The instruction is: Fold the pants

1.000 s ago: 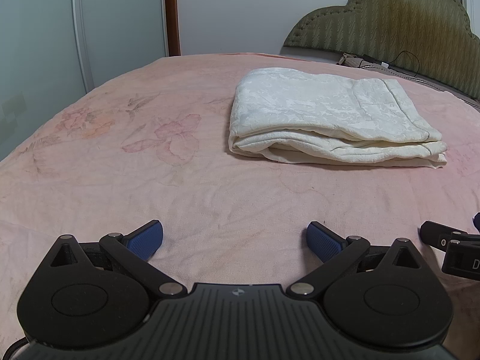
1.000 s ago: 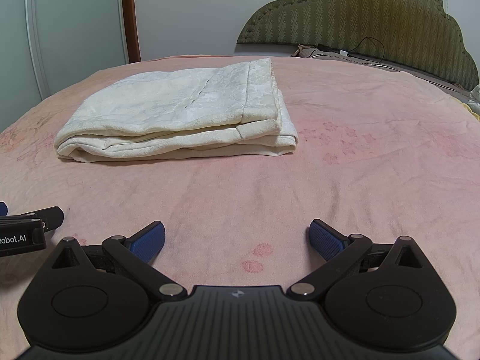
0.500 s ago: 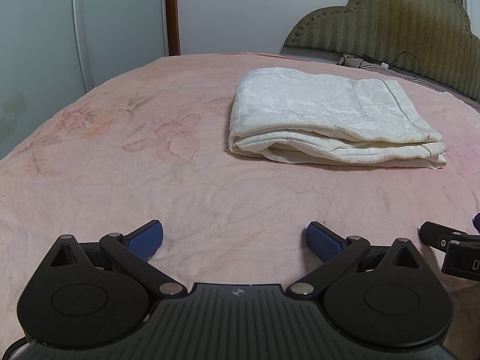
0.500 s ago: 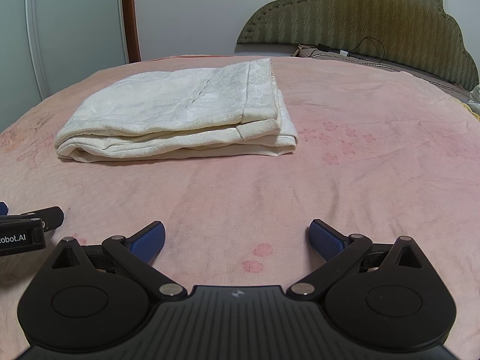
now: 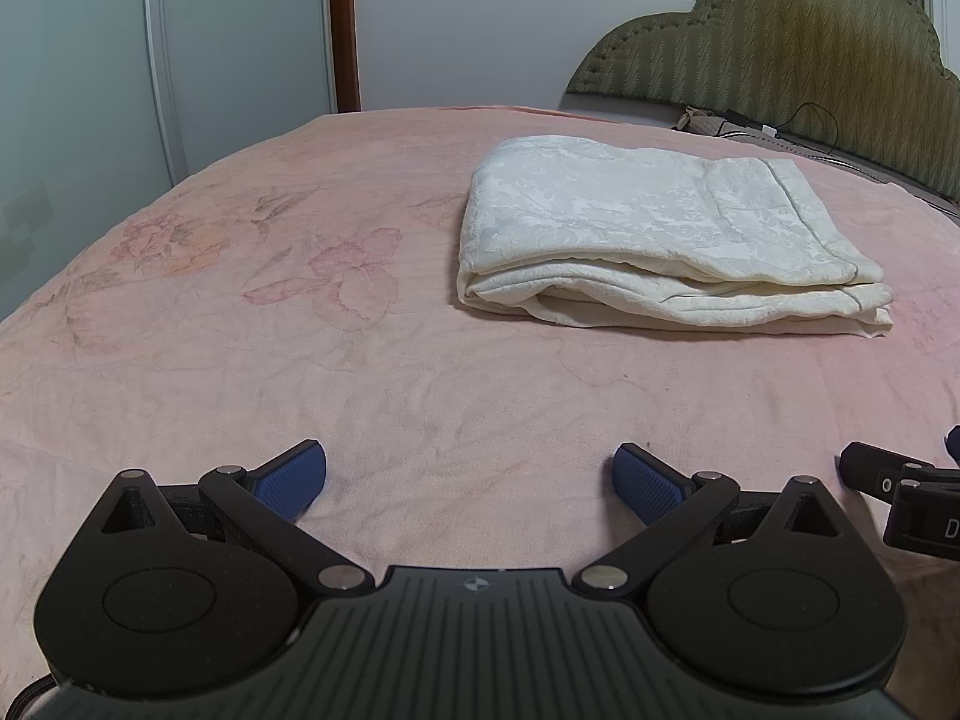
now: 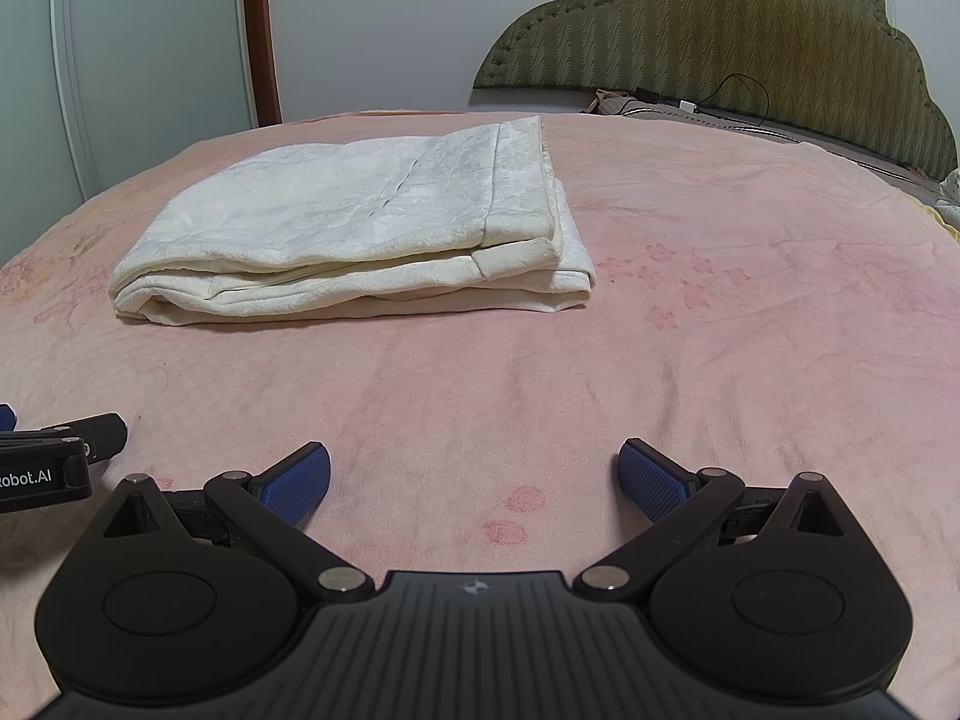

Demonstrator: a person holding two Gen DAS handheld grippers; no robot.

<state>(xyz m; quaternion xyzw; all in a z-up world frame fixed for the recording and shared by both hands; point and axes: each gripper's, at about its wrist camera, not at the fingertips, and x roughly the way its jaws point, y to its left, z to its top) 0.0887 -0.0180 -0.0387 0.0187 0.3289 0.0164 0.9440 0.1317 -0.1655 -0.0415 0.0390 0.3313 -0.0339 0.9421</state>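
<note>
Cream white pants (image 5: 648, 240) lie folded into a flat rectangular stack on the pink bedspread (image 5: 360, 372); in the right wrist view the same pants (image 6: 360, 228) sit ahead and to the left. My left gripper (image 5: 471, 480) rests low on the bedspread well short of the stack, open, with nothing between its blue pads. My right gripper (image 6: 474, 483) is likewise open and empty, close to the bedspread (image 6: 720, 330). Each gripper's black body shows at the edge of the other's view.
An olive padded headboard (image 5: 780, 60) with a black cable stands at the far end of the bed. Pale wardrobe doors (image 5: 90, 90) and a brown door frame (image 5: 343, 24) rise on the left. The bed's left edge curves away near the wardrobe.
</note>
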